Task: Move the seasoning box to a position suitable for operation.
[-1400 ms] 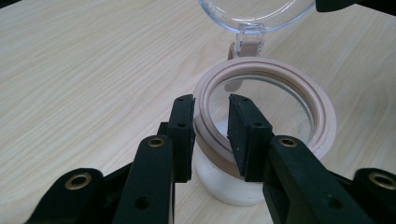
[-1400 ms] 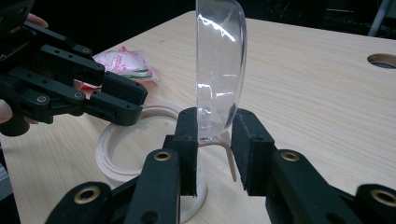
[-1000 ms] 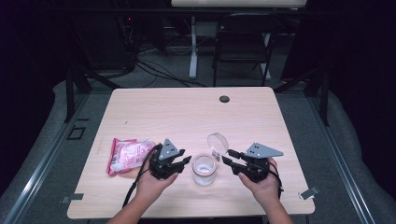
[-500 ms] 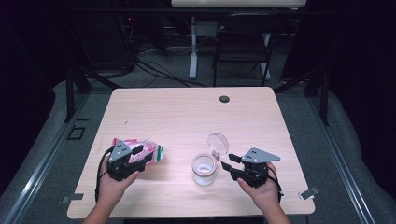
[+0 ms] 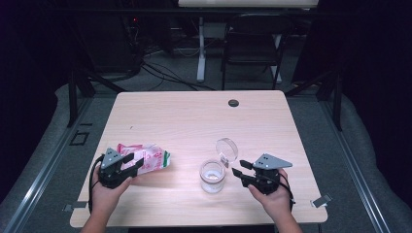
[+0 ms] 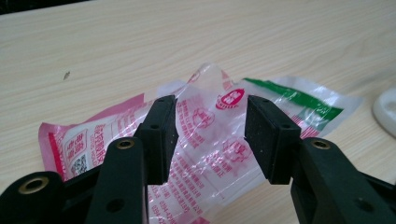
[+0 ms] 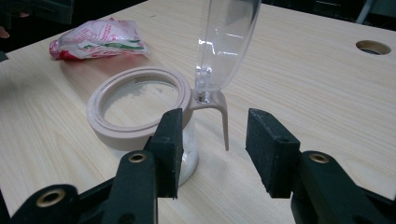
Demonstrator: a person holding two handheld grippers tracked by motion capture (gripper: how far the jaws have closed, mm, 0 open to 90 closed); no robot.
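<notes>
A second ago both grippers flanked the small clear plastic jar with the beige rim and flipped-up transparent lid [image 5: 213, 175]; since then the left gripper [image 5: 127, 162] has swung away to the crinkled pink, white and green plastic packet [image 5: 148, 158] lying at the left of the light wooden tabletop [image 5: 194, 121], jaws apart on either side of it and not yet pinching. The right gripper [image 5: 239, 174] waits just beside the jar, jaws apart too. My guess: the packet gets lifted next, to go to the jar.
</notes>
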